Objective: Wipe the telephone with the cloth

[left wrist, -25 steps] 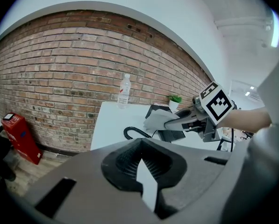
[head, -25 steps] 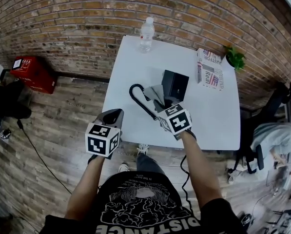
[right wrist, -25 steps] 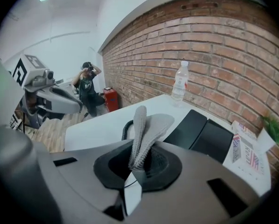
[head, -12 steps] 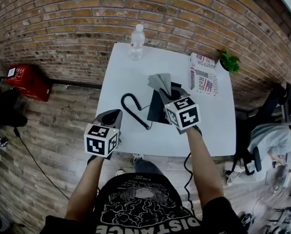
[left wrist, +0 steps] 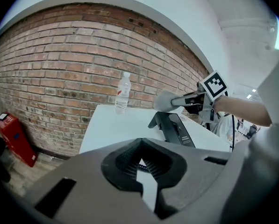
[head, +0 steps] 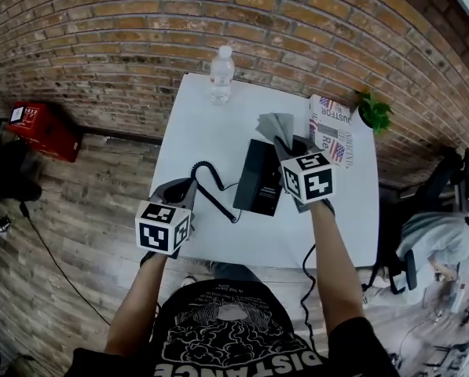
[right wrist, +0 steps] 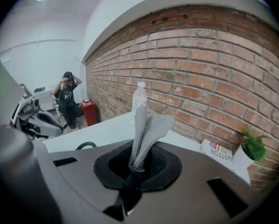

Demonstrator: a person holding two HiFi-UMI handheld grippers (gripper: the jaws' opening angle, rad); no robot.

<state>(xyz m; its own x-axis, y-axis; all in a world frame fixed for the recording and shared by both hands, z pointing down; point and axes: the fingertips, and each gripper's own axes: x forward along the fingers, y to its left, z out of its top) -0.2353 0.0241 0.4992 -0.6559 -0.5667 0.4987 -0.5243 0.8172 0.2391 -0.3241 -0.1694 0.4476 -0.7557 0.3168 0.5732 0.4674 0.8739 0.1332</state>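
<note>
Grey cloth point(right wrist: 146, 125) pinched in R gripper point(right wrist: 130, 185), near telephone point(head: 259, 187).

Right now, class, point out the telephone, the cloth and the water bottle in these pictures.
telephone point(head: 258, 187): head view, the middle of its black body.
cloth point(right wrist: 148, 125): right gripper view, the upright grey fold.
water bottle point(left wrist: 122, 94): left gripper view, the middle of its clear body.

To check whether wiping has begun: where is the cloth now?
Head view, right of centre: the grey cloth is clamped in the right gripper, in the air above the far end of the black telephone.
</note>
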